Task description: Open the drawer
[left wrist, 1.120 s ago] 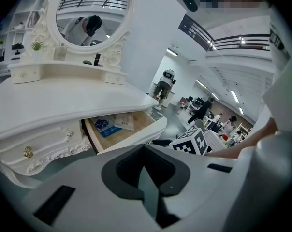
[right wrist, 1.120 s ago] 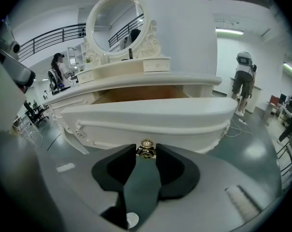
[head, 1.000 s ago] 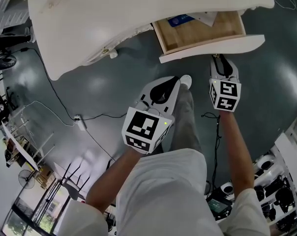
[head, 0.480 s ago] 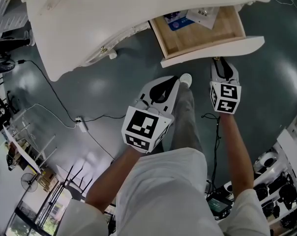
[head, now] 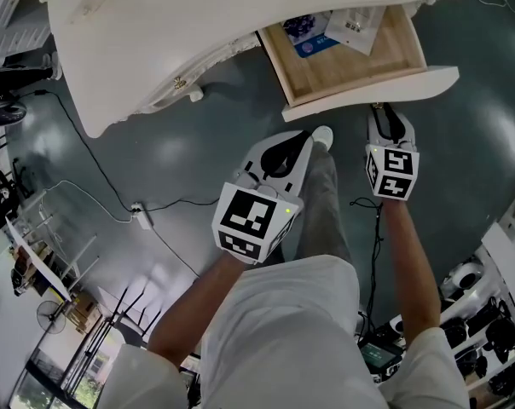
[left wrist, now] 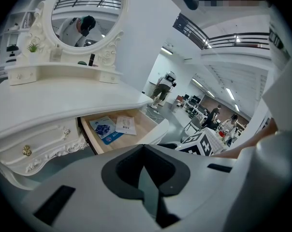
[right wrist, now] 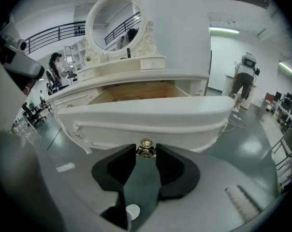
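The white dressing table (head: 198, 24) has its right-hand drawer (head: 385, 58) pulled partly out, wooden inside showing. A blue booklet (head: 313, 37) and a white paper (head: 355, 25) lie in it; both show in the left gripper view too, the booklet (left wrist: 103, 129) beside the paper (left wrist: 125, 124). My right gripper (head: 384, 109) is at the drawer's white front (right wrist: 151, 117), shut on the gold knob (right wrist: 146, 149), which sits between the two pads. My left gripper (head: 302, 137) hangs over the floor in front of the table, shut and empty (left wrist: 145, 151).
A second drawer with a gold knob (head: 181, 85) stays closed at the left. An oval mirror (right wrist: 116, 21) tops the table. A black cable (head: 112, 194) and a power strip (head: 138, 216) lie on the grey floor. Equipment (head: 488, 331) crowds the lower right. People stand in the background.
The drawer has slid further out toward me, uncovering more of the booklet and the paper. My right gripper has come back with the knob. The left gripper has stayed put.
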Available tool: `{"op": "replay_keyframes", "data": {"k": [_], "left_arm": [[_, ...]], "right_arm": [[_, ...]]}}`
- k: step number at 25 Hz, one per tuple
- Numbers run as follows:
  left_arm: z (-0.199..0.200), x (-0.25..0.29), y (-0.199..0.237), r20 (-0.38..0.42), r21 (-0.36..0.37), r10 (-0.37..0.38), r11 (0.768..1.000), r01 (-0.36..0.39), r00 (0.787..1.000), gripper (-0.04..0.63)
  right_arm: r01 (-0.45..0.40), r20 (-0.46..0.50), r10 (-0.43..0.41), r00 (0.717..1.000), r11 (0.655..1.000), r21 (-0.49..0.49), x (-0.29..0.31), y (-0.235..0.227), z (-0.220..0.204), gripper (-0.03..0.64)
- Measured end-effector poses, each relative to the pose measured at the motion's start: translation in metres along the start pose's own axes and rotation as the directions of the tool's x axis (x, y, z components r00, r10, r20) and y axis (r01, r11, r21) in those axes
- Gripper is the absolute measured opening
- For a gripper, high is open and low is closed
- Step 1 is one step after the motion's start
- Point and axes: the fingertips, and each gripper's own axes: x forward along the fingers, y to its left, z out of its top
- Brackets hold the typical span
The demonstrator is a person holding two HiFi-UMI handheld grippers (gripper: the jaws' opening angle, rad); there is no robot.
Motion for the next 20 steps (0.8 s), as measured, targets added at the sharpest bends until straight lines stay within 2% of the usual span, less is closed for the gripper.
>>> {"op": "replay_keyframes", "data": {"k": [20], "left_arm": [[-0.007,-0.012,-0.010,-0.007,0.011,0.015,1.000,-0.014,1.000,0.009]], "right_arm": [[-0.004,-0.015,0.004,1.000,1.000,-0.006,-0.005,0.002,-0.010,0.140]]}}
